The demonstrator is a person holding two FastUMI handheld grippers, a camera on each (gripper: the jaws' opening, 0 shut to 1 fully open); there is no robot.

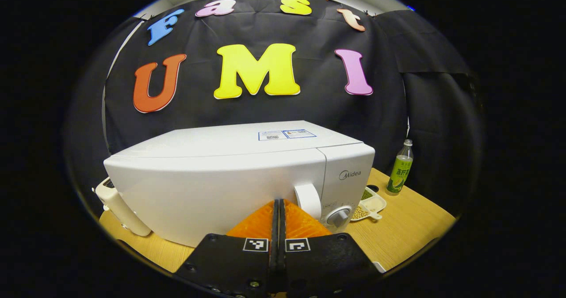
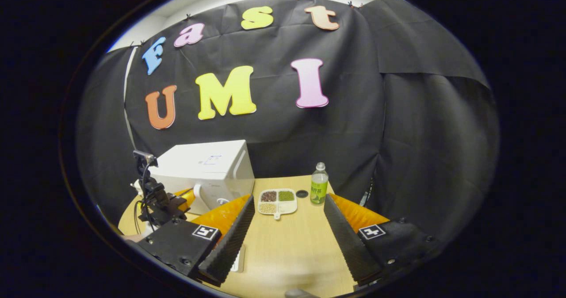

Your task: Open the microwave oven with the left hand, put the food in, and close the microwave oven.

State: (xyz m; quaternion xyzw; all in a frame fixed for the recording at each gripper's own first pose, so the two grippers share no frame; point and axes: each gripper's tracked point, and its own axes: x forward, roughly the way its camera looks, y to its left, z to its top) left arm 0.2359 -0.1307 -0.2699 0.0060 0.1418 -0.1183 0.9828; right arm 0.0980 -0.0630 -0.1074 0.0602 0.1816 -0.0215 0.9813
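Microwave oven (image 1: 230, 174): white box, door shut, standing on the wooden table (image 1: 411, 227); a curved white handle (image 1: 308, 200) sits at the door's right edge, with a round knob (image 1: 339, 216) on the control panel beside it.
Place: in the left gripper view it spreads across the middle; in the right gripper view (image 2: 208, 170) it sits toward 9 o'clock, far smaller.
Food tray (image 2: 277, 201): white, four compartments of grains and beans, just right of the oven; the right gripper view shows it whole.
Bottle (image 2: 319, 184): green label, upright, at 1 o'clock from the tray.
Left gripper (image 1: 278, 209): fingers pressed together with nothing between them, tips close before the door near the handle.
Right gripper (image 2: 287, 218): fingers spread wide, holding nothing, above bare tabletop with the tray beyond the gap.
Left gripper from the right gripper view (image 2: 188, 197): hovers at the oven's front.
White appliance (image 1: 117, 205): at 8 o'clock of the oven, partly hidden.
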